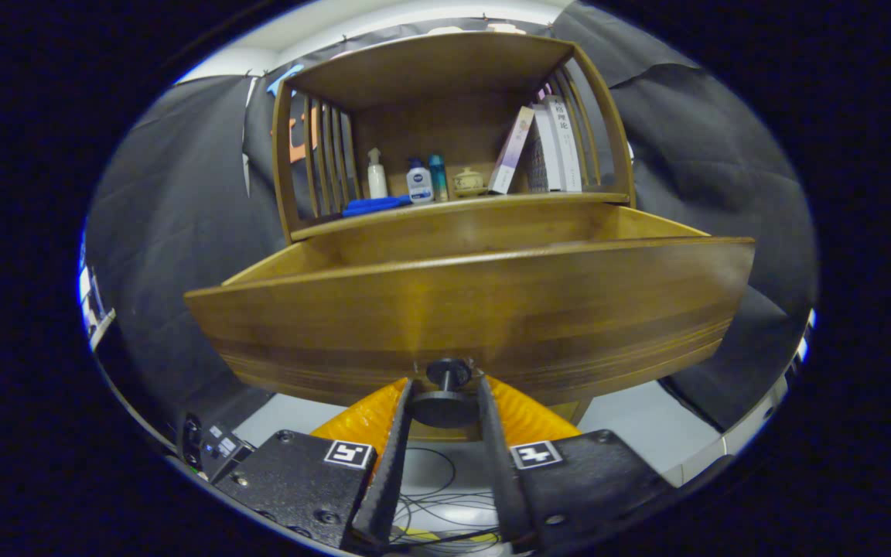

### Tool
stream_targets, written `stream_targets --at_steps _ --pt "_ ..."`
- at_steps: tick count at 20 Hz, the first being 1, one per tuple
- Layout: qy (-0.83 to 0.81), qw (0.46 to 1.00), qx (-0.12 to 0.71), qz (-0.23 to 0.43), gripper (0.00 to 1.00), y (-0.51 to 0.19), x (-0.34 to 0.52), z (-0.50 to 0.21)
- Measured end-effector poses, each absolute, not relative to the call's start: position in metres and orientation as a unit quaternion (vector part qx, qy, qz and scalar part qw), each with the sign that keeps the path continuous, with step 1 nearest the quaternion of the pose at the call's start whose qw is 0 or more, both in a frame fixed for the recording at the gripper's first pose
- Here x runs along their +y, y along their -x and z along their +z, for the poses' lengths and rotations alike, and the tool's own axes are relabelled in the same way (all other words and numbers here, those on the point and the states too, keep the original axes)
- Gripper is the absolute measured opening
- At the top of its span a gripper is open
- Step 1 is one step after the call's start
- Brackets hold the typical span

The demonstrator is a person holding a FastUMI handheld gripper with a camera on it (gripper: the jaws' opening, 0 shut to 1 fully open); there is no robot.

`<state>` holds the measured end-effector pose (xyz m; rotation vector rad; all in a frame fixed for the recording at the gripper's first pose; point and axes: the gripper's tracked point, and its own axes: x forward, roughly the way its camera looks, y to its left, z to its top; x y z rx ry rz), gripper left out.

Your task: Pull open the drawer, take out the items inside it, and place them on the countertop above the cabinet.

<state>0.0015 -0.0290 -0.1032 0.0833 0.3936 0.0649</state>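
- A wooden cabinet (445, 100) stands against a dark cloth wall, seen from low and close.
- Its drawer (469, 317) is pulled well out toward the camera; the wide front panel spans most of the view, and its top edge is level.
- The drawer's inside is hidden behind the front panel, so what lies in it cannot be told.
- A round dark knob (448, 387) sits at the lower middle of the drawer front.
- The gripper (443, 406) is at the knob; its jaws stand on either side of the knob, clamped on it.
- Above the drawer is the surface (453, 207), a shelf with a curved front edge, slatted sides and a wooden roof.
- On the surface, from left: a blue cloth (374, 206) at the front edge, a white pump bottle (377, 175), a white and blue bottle (419, 182), a teal bottle (438, 178), a small lidded jar (469, 182).
- Books (546, 147) lean against the right slats.
- Open room on the surface lies along its front edge, ahead of the jar and the books.
- Below the drawer a pale floor (631, 418) shows, with thin cables (438, 503) between the fingers.
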Motion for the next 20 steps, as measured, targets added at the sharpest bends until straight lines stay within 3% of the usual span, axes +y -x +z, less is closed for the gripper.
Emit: stream_targets --at_steps 3,5,13,20 --pt "-0.041 0.982 0.18 0.028 0.85 0.008 -0.039 -0.066" --pt "-0.046 0.985 0.165 0.039 0.97 0.014 -0.039 -0.032" --pt "0.021 0.99 0.138 0.015 1.0 -0.067 -0.074 0.087" --pt "0.036 0.962 0.265 0.048 1.0 -0.159 -0.044 0.081"
